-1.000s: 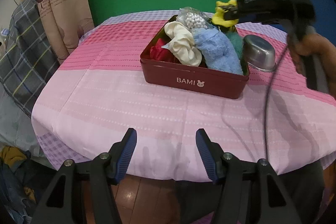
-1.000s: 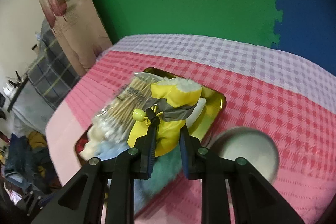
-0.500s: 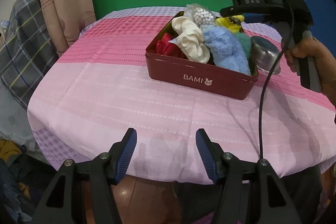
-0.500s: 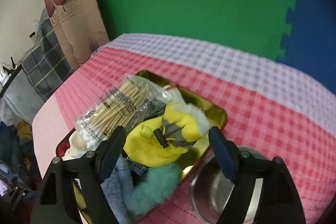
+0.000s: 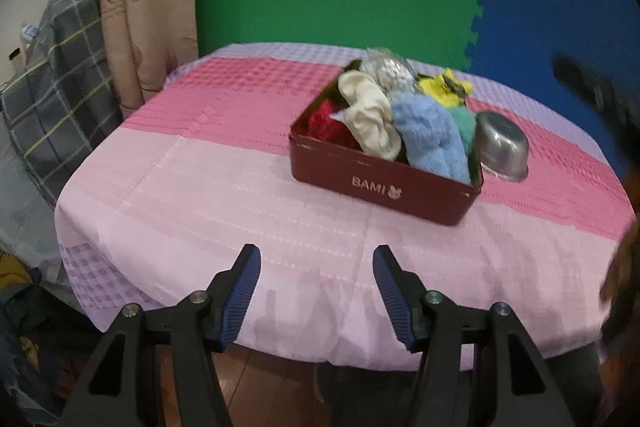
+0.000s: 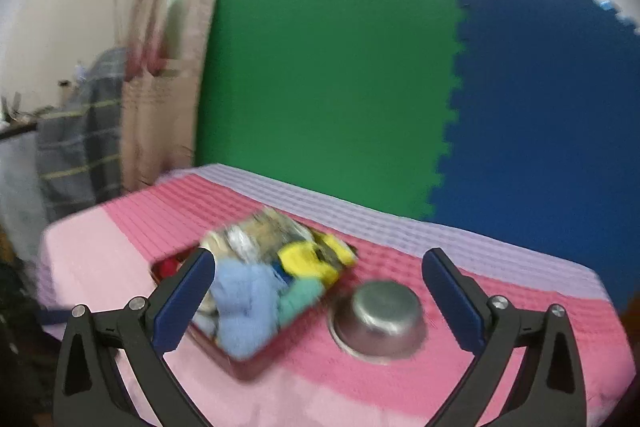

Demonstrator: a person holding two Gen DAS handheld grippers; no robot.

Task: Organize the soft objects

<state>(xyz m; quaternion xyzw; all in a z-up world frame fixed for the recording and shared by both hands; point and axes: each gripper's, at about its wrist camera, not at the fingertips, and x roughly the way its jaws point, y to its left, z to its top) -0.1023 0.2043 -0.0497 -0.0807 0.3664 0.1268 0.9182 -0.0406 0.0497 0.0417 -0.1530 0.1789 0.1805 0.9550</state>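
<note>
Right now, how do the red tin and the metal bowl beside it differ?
The red tin is rectangular, stands open side up and is packed with soft items; the metal bowl is round, lies upside down and holds nothing visible. The tin carries the word BAMI; the bowl is plain steel. Both rest on the pink tablecloth.

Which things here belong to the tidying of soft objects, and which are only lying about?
Job: red tin; yellow soft toy; blue towel; cream cloth; teal fluffy piece; red cloth.
Lying about: steel bowl; checked blanket; curtain.
</note>
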